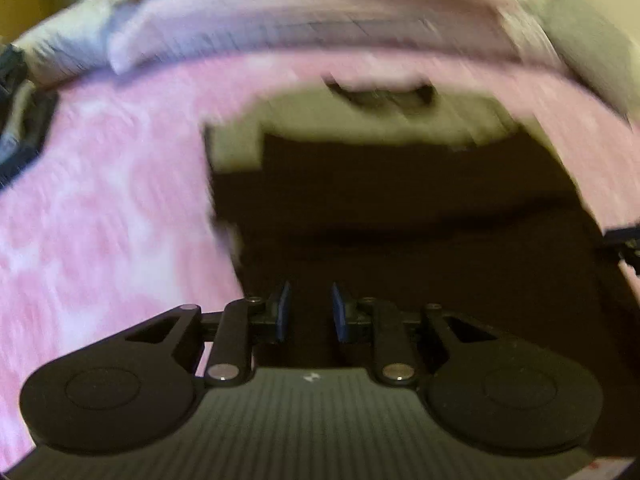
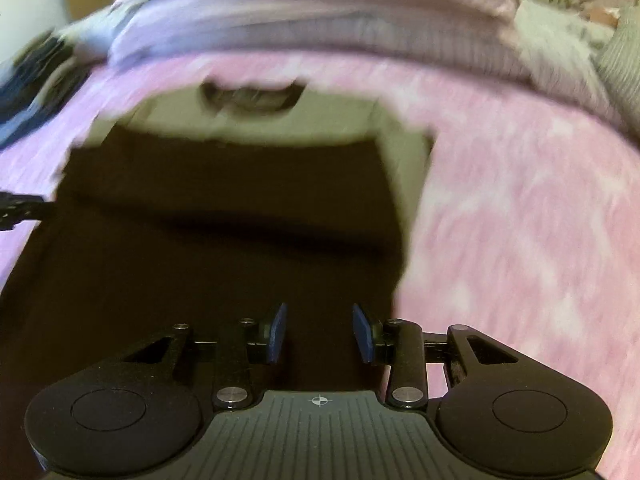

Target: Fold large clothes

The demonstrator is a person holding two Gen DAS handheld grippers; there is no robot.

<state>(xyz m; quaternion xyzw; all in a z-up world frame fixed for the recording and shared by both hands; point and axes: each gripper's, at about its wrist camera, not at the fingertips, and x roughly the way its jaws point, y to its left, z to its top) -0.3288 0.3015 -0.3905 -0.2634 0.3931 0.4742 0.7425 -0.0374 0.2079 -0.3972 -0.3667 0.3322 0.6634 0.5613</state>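
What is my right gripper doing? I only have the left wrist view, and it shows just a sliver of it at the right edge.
Observer: The right gripper is open with nothing between its pads. It hangs over the dark garment.
Operator: Where does the garment end on that side?
Observer: Just right of that gripper. The dark cloth stops there and the pink blanket begins, with a light strip of the garment running up that edge.
Operator: Anything further right?
Observer: A white fluffy thing lies at the blanket's far right corner, too blurred to name.
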